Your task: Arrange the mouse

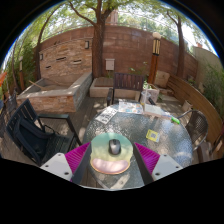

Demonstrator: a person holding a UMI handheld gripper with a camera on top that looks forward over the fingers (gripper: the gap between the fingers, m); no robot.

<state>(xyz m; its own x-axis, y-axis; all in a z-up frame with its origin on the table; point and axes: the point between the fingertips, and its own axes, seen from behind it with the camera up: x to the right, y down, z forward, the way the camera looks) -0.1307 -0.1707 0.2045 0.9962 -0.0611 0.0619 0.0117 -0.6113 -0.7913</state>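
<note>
Outdoors, brick-walled patio; glass table holds mouse on pad between open hand-held gripper fingers.

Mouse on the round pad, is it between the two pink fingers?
Yes. In the gripper view the mouse sits on the round pad on the glass table, between the open gripper's fingers, with gaps either side.

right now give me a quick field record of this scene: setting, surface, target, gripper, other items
setting: outdoor patio, brick wall and tree behind
surface: round glass table
target: grey mouse lying on a round pale green pad
gripper: gripper open, the mouse and pad between its fingers
other items: small green item on the table beyond the fingers, black chair beside it
</note>
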